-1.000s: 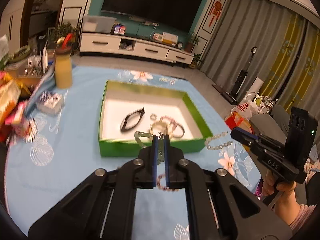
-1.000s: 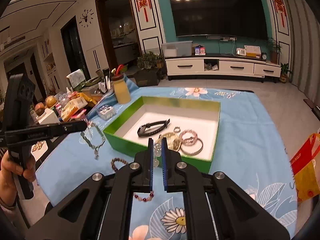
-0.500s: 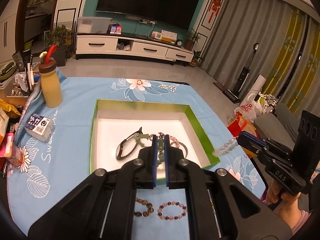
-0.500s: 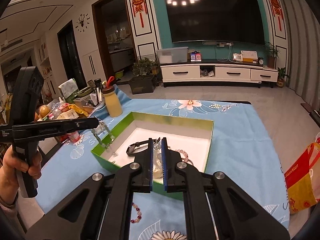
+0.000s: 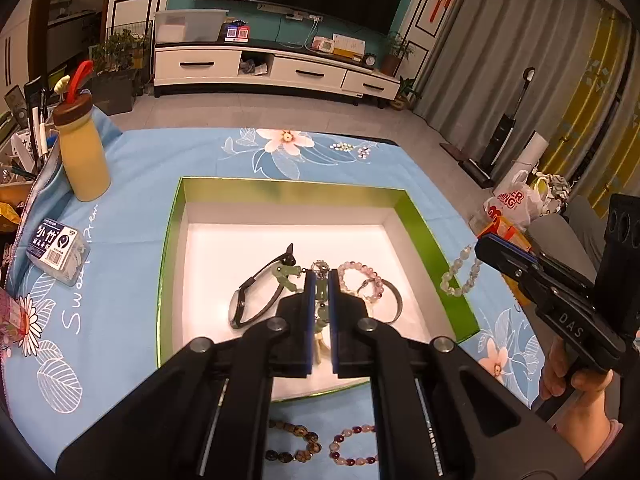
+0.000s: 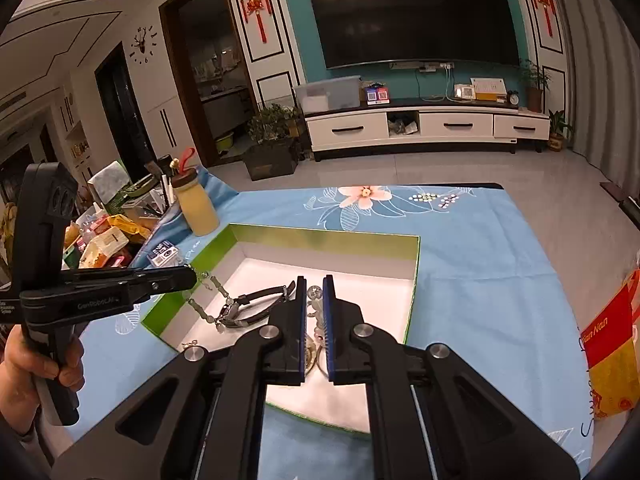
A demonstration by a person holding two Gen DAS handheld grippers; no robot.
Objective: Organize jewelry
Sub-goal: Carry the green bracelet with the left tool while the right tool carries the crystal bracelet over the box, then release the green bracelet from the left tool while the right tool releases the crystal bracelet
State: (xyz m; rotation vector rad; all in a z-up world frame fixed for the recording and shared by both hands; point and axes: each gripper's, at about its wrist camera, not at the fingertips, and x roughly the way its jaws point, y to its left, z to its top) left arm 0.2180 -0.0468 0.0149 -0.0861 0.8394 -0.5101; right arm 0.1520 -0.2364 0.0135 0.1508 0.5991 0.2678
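Observation:
A green box (image 5: pixel 424 236) with a white floor lies on the blue floral tablecloth; it also shows in the right wrist view (image 6: pixel 415 264). Inside lie a black watch (image 5: pixel 248 300), a pink bead bracelet (image 5: pixel 360 272) and a dark bangle (image 5: pixel 396 304). My left gripper (image 5: pixel 321 280) is shut on a green jade bead necklace (image 6: pixel 210 284), which hangs over the box's left side. My right gripper (image 6: pixel 315 284) is shut on a pale bead bracelet (image 5: pixel 460 272), held above the box's right wall.
Two bead bracelets (image 5: pixel 294 444) (image 5: pixel 352 444) lie on the cloth in front of the box. A yellow bottle (image 5: pixel 82 160) and a small clear box (image 5: pixel 56 248) stand at left. Clutter (image 6: pixel 104 236) lines the table's left edge; a red bag (image 6: pixel 612 344) is at right.
Both grippers have risen and moved forward over the box, each carrying its beads. The left gripper's necklace now hangs inside the box's left edge.

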